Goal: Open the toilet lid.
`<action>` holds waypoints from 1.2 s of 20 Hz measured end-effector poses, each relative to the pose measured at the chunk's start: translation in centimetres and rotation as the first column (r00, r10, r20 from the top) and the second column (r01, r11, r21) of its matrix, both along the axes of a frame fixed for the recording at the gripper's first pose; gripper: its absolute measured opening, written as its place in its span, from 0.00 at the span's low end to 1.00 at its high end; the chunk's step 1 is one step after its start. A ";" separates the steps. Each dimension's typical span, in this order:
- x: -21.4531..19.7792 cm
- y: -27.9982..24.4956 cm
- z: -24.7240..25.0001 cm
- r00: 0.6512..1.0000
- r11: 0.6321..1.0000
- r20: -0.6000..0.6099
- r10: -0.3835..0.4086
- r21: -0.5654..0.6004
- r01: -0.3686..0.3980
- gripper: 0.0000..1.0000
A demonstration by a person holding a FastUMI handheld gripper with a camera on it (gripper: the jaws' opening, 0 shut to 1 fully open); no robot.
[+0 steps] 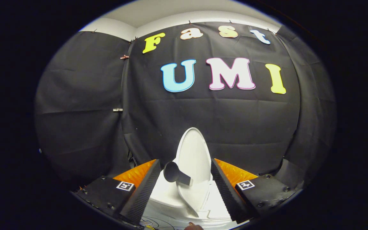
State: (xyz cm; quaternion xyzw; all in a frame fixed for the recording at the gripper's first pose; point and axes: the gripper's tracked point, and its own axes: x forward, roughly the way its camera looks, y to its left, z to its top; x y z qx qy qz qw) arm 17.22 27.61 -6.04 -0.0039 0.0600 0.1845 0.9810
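— Where does the hand-held gripper [185, 191] stand now?

— Low before the toilet [168, 195], its two ribbed black fingers [144, 191] spread wide apart. Nothing is pinched between them; neither finger presses on anything.

— And the toilet lid [193, 156]?

— It sits in the gap between the fingers and rises a little beyond them, raised up on end in front of the black cloth wall [209, 115]. Its long axis runs near upright, the rounded tip pointing up, the narrow lower end dropping toward the white bowl. The pale inner face turns toward the gripper.

— Anything fixed to it?

— A dark grey handle [175, 174] with a round end sticks out from the lid's left edge, just inside the left finger. Whether it touches that finger I cannot tell.

— How much room is there?

— On the right, a strip of white toilet shows between the lid's edge and the right finger. On the left the handle takes up most of the gap. Above the lid's tip the cloth hangs open and bare. Below, at the near rim of the white body, a fingertip [193, 227] of a person shows.
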 end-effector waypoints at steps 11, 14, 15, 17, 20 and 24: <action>-7.7 -9.0 8.4 0.990 0.996 0.119 -0.073 -0.045 0.079 1.00; -10.0 -11.5 10.3 0.986 0.994 0.139 -0.092 -0.046 0.099 1.00; -10.7 -12.2 10.7 0.985 0.994 0.143 -0.095 -0.047 0.102 1.00; -12.0 -13.9 11.3 0.982 0.992 0.149 -0.112 -0.044 0.120 1.00; -13.8 -16.1 11.9 0.980 0.990 0.146 -0.132 -0.024 0.137 0.99; -14.8 -19.1 12.6 0.974 0.982 0.131 -0.187 0.022 0.185 0.99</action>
